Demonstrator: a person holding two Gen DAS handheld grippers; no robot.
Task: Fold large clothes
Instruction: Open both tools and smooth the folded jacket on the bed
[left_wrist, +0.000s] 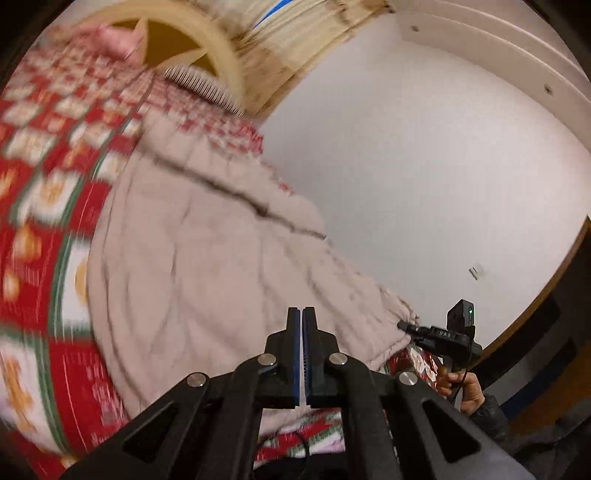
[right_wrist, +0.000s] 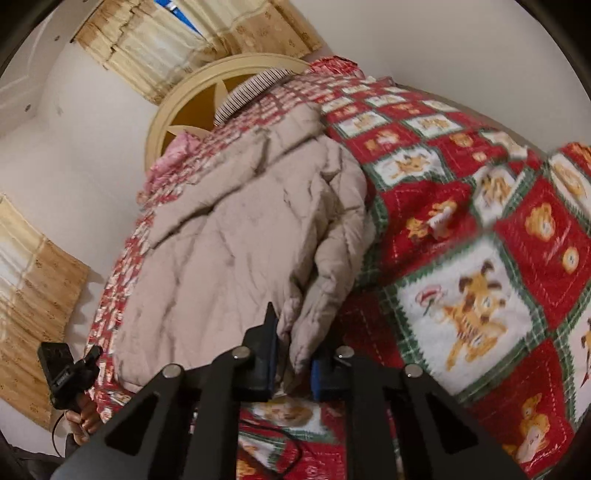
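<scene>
Room: white walls, beige patterned curtains (right_wrist: 155, 44), and a round cream headboard (right_wrist: 173, 99) at the far end of the bed.
Bed: covered by a red, green and white patchwork quilt (right_wrist: 461, 229) with animal squares; the views are blurred in places.
Garment: a large beige quilted coat (right_wrist: 236, 240) lies on the quilt along the bed's length, its far end toward the headboard, its near hem at the tongs.
Right tongs (right_wrist: 291, 354): pinching a bunched fold of the coat's near edge, fabric between the two fingers.
Left tongs (left_wrist: 302, 332): pressed together just over the coat's near part (left_wrist: 207, 266); I cannot tell whether any cloth is caught between them.
Other view: from the left camera the right tongs (left_wrist: 406, 326) appear at the coat's corner, gripping it.
Progress: seemingly early to middle. One side already looks doubled over toward the middle, but the coat is still long and loose; the remaining folds and final flattening appear undone.
</scene>
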